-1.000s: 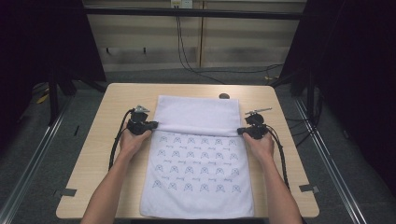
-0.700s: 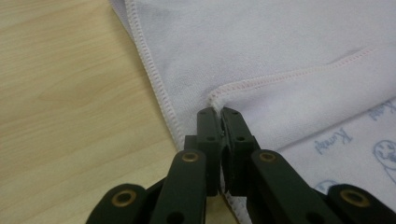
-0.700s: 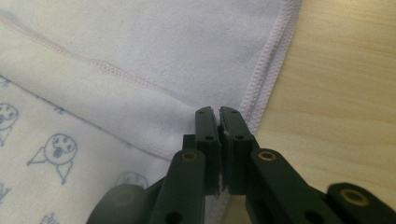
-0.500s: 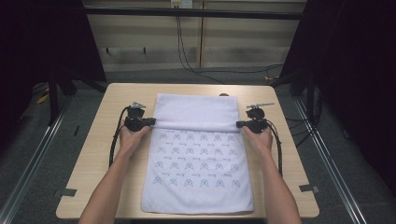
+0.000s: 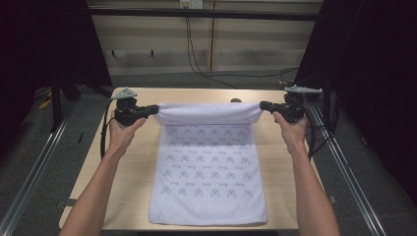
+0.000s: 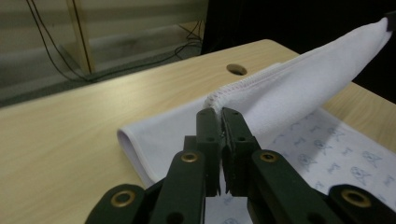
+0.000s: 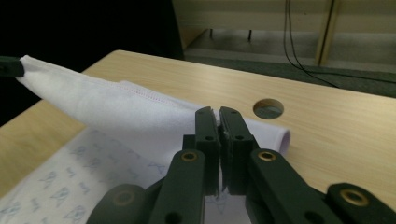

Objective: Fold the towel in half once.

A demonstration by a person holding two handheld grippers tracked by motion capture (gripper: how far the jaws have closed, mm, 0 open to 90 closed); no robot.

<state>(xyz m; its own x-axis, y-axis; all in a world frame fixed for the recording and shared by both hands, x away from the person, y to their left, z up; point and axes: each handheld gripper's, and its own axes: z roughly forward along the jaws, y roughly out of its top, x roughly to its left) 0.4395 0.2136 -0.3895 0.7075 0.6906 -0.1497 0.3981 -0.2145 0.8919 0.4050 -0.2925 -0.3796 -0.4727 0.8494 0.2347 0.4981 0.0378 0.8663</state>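
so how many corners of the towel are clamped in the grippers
2. One far corner of the towel is in the left gripper, the other in the right gripper; the two near corners lie free on the table.

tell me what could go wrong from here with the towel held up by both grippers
1. The left gripper and right gripper each pinch only a thin edge of the white towel, so a corner might slip out.
2. The towel's printed end lies on the table; lifting unevenly could drag it askew and skew the fold.
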